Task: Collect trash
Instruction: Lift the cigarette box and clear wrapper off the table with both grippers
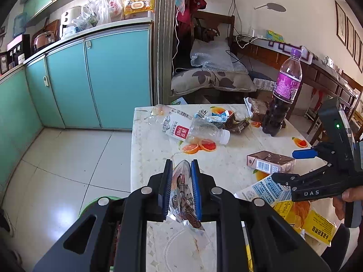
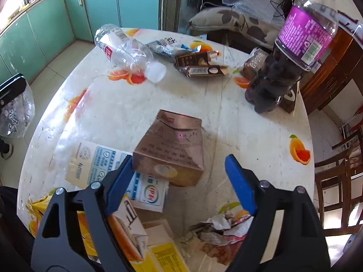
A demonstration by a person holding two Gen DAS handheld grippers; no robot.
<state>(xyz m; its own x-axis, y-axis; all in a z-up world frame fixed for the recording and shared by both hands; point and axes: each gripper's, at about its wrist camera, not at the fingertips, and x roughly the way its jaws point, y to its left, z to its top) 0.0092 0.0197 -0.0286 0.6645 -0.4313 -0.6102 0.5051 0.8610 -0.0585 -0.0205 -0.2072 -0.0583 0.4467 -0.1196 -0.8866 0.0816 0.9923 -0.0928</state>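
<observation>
My left gripper is shut on a clear plastic wrapper with dark print, held above the table's left edge; it shows at the far left of the right wrist view. My right gripper is open, its jaws on either side of a brown drink carton lying on the table; the carton shows in the left wrist view too, with the right gripper beside it. An empty clear water bottle lies at the far side. A purple-labelled bottle of dark drink stands at the right.
The round table has a marble-look cloth with orange prints. On it lie a blue-white milk carton, yellow packets, crumpled paper, dark brown wrappers and a foil wrapper. A green bin rim sits below left. Chairs stand right.
</observation>
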